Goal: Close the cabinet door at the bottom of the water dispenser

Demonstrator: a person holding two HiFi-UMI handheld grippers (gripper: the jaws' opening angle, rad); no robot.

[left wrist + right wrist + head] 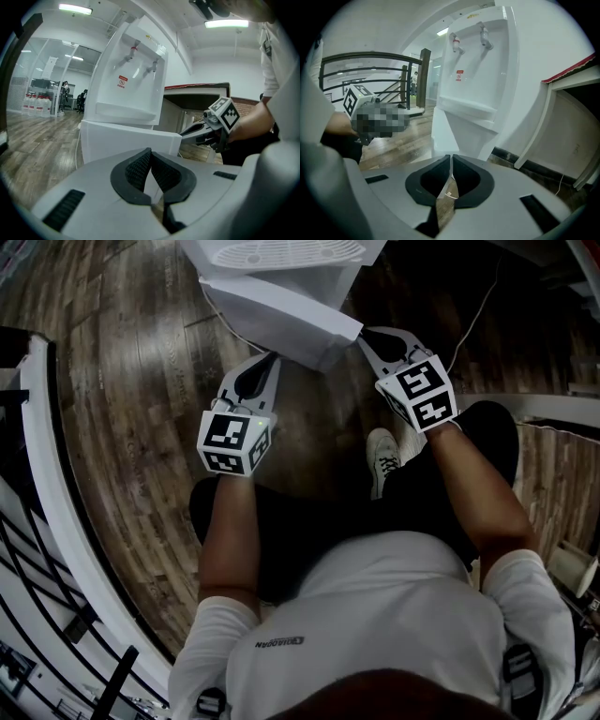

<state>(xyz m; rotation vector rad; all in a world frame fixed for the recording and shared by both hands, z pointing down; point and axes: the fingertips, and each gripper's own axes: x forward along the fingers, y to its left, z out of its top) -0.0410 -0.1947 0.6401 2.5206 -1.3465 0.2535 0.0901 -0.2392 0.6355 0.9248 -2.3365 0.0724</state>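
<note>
The white water dispenser stands ahead of me on the wooden floor. Its bottom cabinet door hangs swung out toward me. My left gripper is shut with nothing in it, its tips just short of the door's outer face. My right gripper has its jaws drawn together to a hairline slit. Its tips rest at the door's free corner, and nothing shows between the pads. In the right gripper view the door stands edge-on straight beyond that gripper. The taps are above.
A white and black railing curves along my left side. My shoe is on the floor under the right arm. A thin cable runs across the floor to the right of the dispenser, where a white counter stands.
</note>
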